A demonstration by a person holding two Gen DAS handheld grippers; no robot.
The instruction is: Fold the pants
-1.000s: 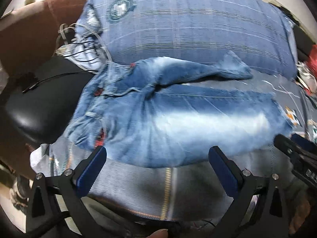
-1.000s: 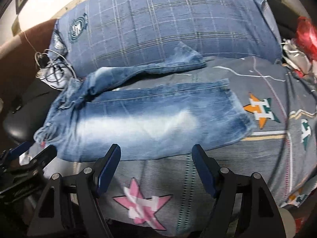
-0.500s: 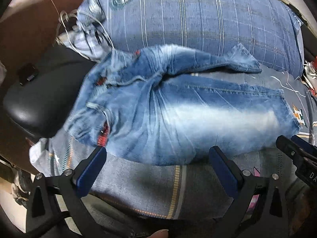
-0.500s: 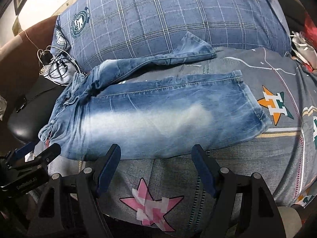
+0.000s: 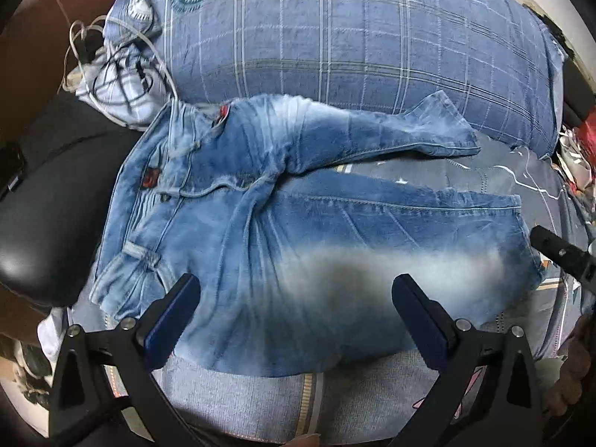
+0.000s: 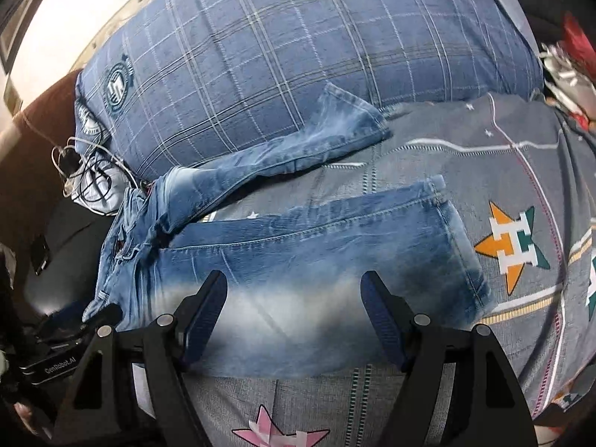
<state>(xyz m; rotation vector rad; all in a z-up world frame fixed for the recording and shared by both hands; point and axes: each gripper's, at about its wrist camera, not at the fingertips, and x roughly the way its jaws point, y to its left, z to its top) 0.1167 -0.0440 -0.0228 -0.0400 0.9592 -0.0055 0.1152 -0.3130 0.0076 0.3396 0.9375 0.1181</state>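
The jeans (image 5: 298,260) lie flat on the bed (image 6: 465,171), waistband toward the left by the black chair (image 5: 44,205) and both hems toward the right. The 2 legs are spread apart in a V: the near leg (image 6: 335,260) runs straight across the printed bedsheet, while the far leg (image 6: 290,149) angles away and its hem rests against the big plaid pillow (image 6: 298,56). Laid out this way, the pants are unfolded and the whole near edge is open to a grasp, so the fold looks not yet begun.

The left gripper (image 5: 294,298) hovers over the seat and upper thigh of the near leg, with its jaws spread wide and nothing between them. The right gripper (image 6: 294,301) hangs over the middle of that same leg, also spread wide and empty. Neither pad appears to touch the denim, though the near edge of the cloth is blurred, so contact is hard to rule out.

With 1 gripper nearer the waist and 1 nearer the knee, the pair seems placed to take the near leg along its length and carry it over onto the far leg, halving the jeans lengthwise. The far hem riding up the pillow could leave the legs misaligned. A tangle of cables (image 5: 111,59) sits beyond the waistband, clear of the cloth.
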